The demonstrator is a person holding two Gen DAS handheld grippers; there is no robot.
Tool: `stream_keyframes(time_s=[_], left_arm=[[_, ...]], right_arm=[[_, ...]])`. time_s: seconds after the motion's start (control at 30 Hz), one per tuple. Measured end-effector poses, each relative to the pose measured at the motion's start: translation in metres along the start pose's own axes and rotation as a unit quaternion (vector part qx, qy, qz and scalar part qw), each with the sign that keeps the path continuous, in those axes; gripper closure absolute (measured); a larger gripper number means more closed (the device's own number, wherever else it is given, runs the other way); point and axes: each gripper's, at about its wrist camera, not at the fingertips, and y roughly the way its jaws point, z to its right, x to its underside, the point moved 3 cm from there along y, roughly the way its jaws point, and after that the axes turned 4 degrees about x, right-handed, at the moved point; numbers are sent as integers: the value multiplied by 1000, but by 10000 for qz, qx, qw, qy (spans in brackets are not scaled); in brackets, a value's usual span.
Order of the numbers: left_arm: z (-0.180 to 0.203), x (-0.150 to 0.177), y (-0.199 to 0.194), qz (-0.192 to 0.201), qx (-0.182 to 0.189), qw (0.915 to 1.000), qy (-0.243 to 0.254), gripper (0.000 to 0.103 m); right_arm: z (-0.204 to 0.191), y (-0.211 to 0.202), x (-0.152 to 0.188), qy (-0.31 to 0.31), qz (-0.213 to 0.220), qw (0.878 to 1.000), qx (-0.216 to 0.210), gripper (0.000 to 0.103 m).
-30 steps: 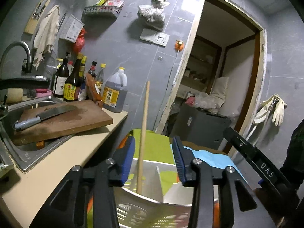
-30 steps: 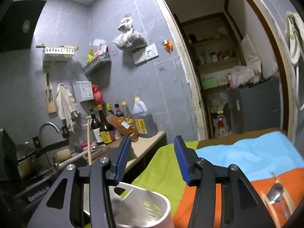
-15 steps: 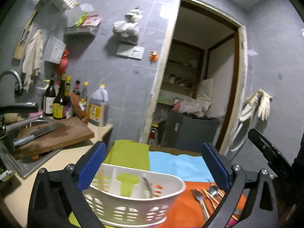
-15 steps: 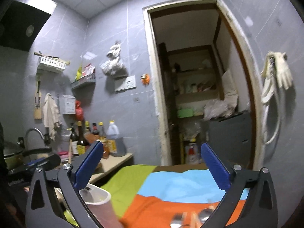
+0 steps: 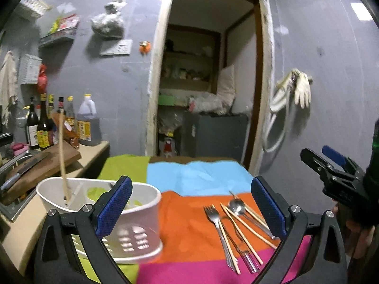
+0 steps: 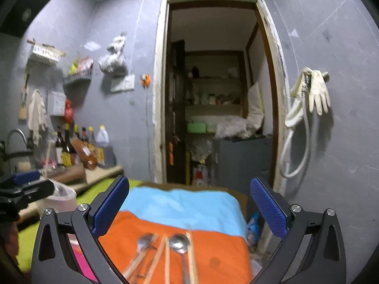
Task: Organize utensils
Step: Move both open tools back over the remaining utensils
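Note:
A white slotted utensil caddy [image 5: 139,220] stands on the striped cloth at the left, with one wooden chopstick [image 5: 62,151] leaning upright in its left compartment. To its right, on the orange band, lie a fork [image 5: 214,220], a spoon [image 5: 236,207] and several loose chopsticks [image 5: 246,228]. My left gripper [image 5: 189,209] hangs open above the cloth, empty, its left finger in front of the caddy. My right gripper [image 6: 188,209] is open and empty too, over two spoons [image 6: 179,243] and chopsticks [image 6: 192,258]. In the left wrist view the right gripper [image 5: 331,165] shows at the right edge.
A counter at the left carries a wooden cutting board [image 5: 45,165] with a cleaver [image 5: 23,171], a sink and several bottles [image 5: 43,127]. An open doorway [image 5: 208,82] is straight ahead. Gloves and a hose [image 5: 293,92] hang on the right wall. The cloth's blue band [image 5: 196,175] is bare.
Both grippers opened wide, from about half closed. The left one let go of the chopstick, which now stands in the caddy. Both swung right, toward the utensils on the orange band.

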Motion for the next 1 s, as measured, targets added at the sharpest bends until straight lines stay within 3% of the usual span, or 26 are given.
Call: stream_keyframes(time_s=[0.2,0.37,0.6,0.7,1.0], left_arm=[[25,22,25,-578,73,9979,294,4],[35,41,51,-1066,-97,9929,512,4],[36,63,83,-1622,-69,9858,437,6],[36,68,98,-1830,-69,9821,434,16],[30,84,154,-2646,233,9634,358,66]], right_arm=[[20,13,27,-139,-568,9982,156,0],[30,28,45,-204,-1041,9943,122,15],[35,52,69,-324,-1750,9840,-69,32],[34,61,77,-372,-2025,9784,-166,44],[26,94,99,-465,-2930,9540,-432,71]])
